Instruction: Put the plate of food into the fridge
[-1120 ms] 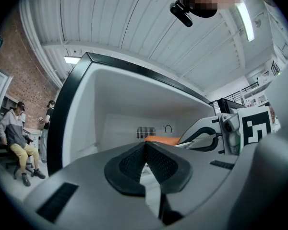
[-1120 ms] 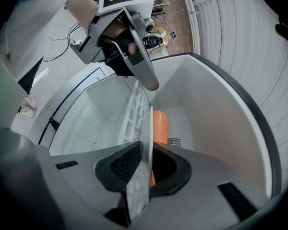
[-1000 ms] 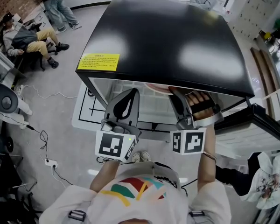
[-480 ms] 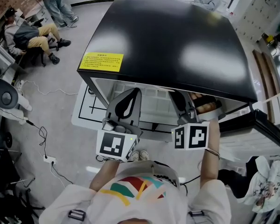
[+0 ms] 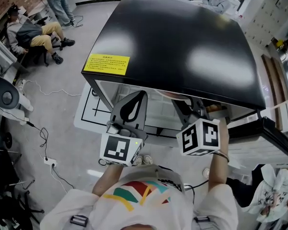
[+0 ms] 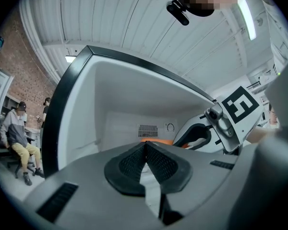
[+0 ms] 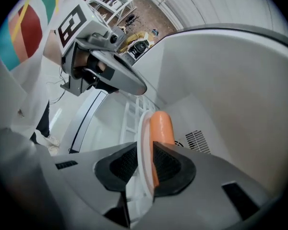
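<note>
The left gripper (image 6: 145, 150) hovers at the open fridge's (image 5: 182, 42) front with jaws pressed together and empty, while beside it the right gripper (image 7: 146, 164), reaching forward, clamps the rim of the plate (image 7: 143, 128) carrying a sausage (image 7: 162, 128), now deeper inside than a second ago.

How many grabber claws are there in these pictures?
2. The left gripper is shut and empty, at the opening of the fridge. The right gripper reaches into the fridge, clamped on the plate of food.

the black fridge (image 5: 182, 42) stands open on the grey floor (image 5: 62, 109), a yellow label (image 5: 109, 63) on its top.
</note>
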Tool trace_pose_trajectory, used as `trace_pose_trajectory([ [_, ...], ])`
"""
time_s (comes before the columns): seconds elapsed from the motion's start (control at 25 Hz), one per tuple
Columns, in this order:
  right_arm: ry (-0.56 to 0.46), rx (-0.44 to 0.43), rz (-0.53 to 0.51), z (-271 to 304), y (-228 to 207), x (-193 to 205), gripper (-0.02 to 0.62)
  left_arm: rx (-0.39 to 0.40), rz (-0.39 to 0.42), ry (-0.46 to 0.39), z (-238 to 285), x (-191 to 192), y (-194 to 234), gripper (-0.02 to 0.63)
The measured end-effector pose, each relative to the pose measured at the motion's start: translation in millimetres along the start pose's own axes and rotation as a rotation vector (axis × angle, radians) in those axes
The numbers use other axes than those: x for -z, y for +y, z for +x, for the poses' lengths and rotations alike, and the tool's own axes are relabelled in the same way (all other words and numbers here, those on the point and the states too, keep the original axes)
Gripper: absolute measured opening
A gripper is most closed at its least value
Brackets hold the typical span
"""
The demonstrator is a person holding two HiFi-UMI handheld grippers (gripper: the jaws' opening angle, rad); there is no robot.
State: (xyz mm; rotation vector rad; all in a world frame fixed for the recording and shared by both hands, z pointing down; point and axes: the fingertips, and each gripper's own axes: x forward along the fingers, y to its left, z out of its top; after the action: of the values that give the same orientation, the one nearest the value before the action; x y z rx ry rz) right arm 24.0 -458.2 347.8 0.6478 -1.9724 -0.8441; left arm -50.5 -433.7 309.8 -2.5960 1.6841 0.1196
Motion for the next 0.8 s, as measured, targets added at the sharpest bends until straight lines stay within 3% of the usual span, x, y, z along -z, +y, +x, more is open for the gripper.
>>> trace_pose_trajectory([
  [0.2,-0.036,-0.027,0.1,2.2,-3.9,-3.5,0.068,-0.016,0.006,-0.005,-3.1,-1.7,2.7,0.005],
  [0.48,-0.106,-0.083,0.201,-1.6,-4.4,-9.8,0.174,-0.02,0.007,-0.017,-4.9,-4.4,-0.1,0.005],
  [0.68,-0.114,-0.09,0.2,-4.9,-2.4,-9.4,0.178,-0.02,0.011,-0.023,-7.2,-5.7,-3.1,0.005],
  [0.8,-0.174,-0.108,0.258,-12.1,-6.1,-14.7,0.178,-0.023,0.011,-0.023,-8.4,-6.5,-2.5,0.005],
])
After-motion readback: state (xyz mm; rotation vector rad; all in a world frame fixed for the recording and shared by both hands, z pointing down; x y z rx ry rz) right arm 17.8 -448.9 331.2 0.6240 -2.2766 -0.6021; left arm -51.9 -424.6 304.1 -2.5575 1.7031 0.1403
